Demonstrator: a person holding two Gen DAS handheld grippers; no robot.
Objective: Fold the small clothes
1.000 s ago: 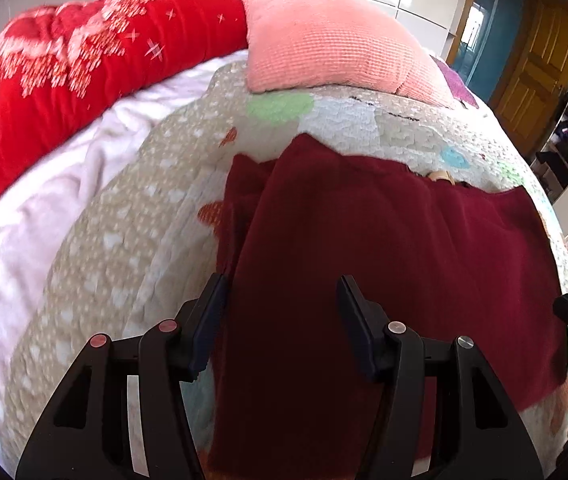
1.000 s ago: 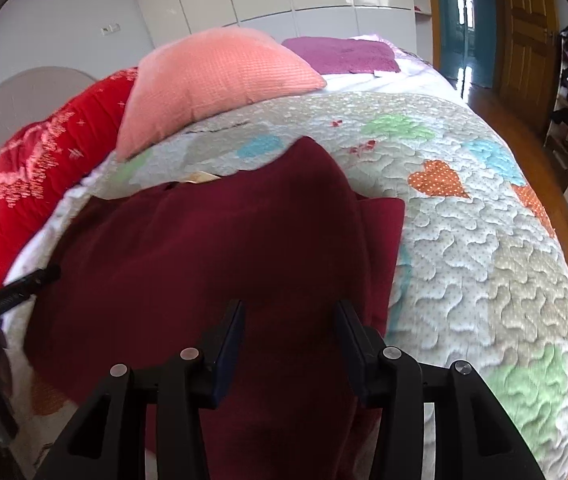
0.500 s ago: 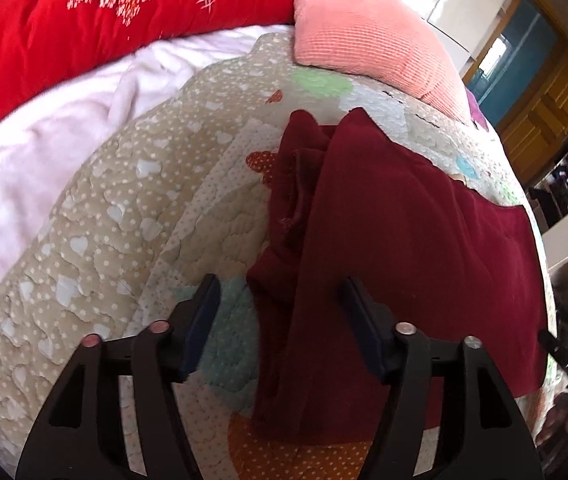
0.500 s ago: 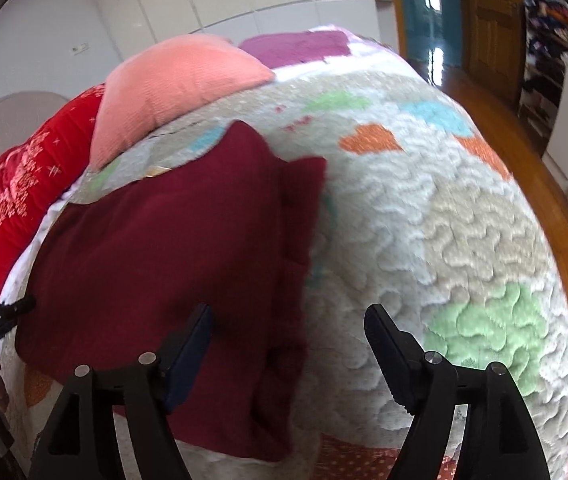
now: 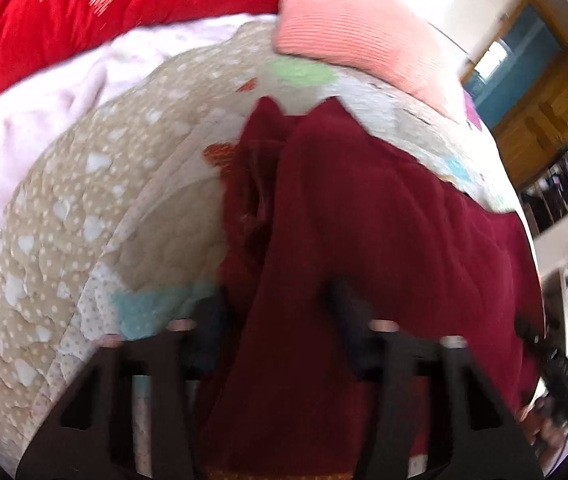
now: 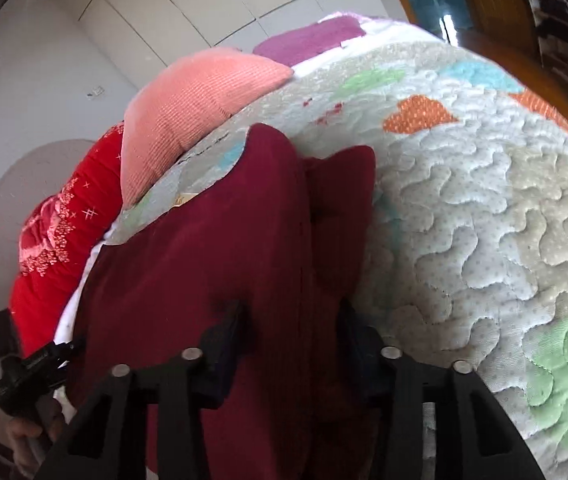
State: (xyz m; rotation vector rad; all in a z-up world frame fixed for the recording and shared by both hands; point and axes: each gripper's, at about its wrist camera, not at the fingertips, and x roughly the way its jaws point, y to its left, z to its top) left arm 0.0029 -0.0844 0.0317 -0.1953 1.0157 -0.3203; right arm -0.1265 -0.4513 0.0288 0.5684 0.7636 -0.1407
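Motion blur smears the whole left wrist view, so the fingers of the left gripper read only as dark shapes and their tips cannot be made out against the cloth. Its jaws stand apart, and the left edge of a dark red garment lies between them; whether the pads touch the fabric cannot be told. The garment's near hem is cut off by the gripper body in both views. It lies flat on a quilt patterned with hearts, with one bunched, folded-over strip along each of its long sides. The right wrist view is sharper: the right gripper is also parted, its left finger pressing a dimple into the upper layer of the garment and its right finger at the garment's right edge, where the folded strip meets the quilt. It is unclear whether those jaws are pinching cloth or only resting on it. Beyond the garment sit a salmon pink pillow and a red blanket. At the right edge of the left view the right gripper shows only partly, blurred.
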